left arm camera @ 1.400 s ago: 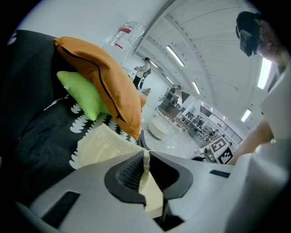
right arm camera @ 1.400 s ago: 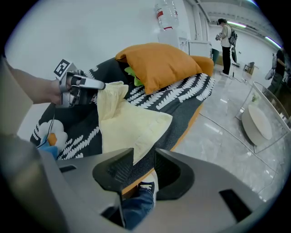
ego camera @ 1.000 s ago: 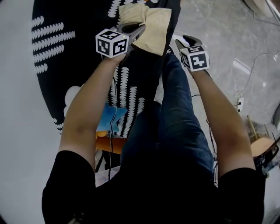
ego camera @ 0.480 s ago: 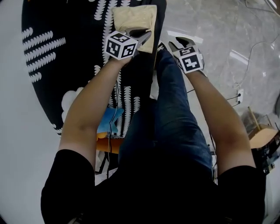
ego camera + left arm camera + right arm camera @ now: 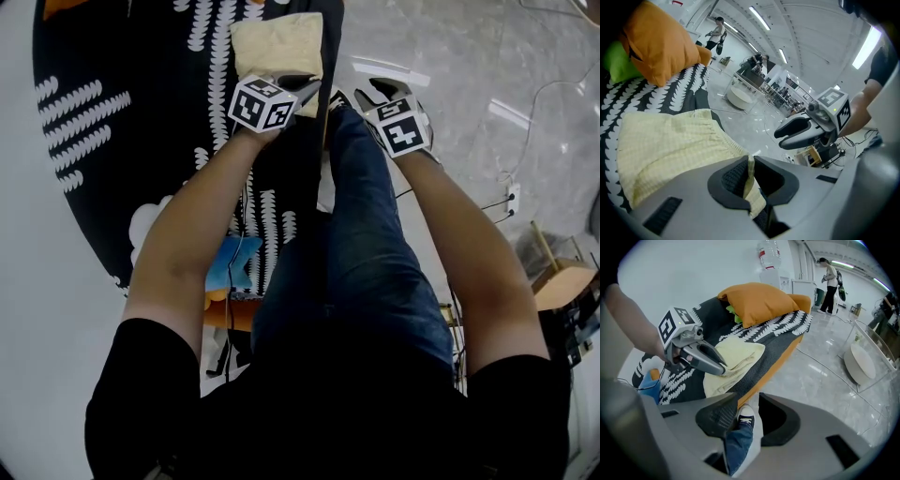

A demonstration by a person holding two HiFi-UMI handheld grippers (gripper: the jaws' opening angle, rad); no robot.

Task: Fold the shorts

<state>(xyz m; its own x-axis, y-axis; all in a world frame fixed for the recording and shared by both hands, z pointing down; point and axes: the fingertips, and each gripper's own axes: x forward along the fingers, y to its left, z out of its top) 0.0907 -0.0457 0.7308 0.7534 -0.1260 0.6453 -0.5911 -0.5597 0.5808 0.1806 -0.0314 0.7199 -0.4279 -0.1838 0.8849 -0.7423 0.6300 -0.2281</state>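
The pale yellow shorts (image 5: 277,42) lie folded on the black bed cover with white leaf print (image 5: 122,112), near its right edge. My left gripper (image 5: 309,82) is at the near right corner of the shorts, shut on a strip of their fabric (image 5: 751,174); the rest of the shorts (image 5: 665,145) spreads out ahead of it. My right gripper (image 5: 375,91) hangs off the bed's edge to the right, open, with nothing between its fingers (image 5: 723,414); only a shoe (image 5: 746,418) and a jeans leg show below. From there the left gripper (image 5: 705,360) rests on the shorts (image 5: 738,355).
An orange pillow (image 5: 759,301) with a green one (image 5: 618,63) behind it lies at the far end of the bed. My jeans leg (image 5: 366,234) stands by the bed's orange edge (image 5: 787,352). Cables (image 5: 525,103) cross the grey floor. People stand far off.
The left gripper came down and forward with the shorts; the raised flap now lies flat on the folded pile. The right gripper has hardly moved.
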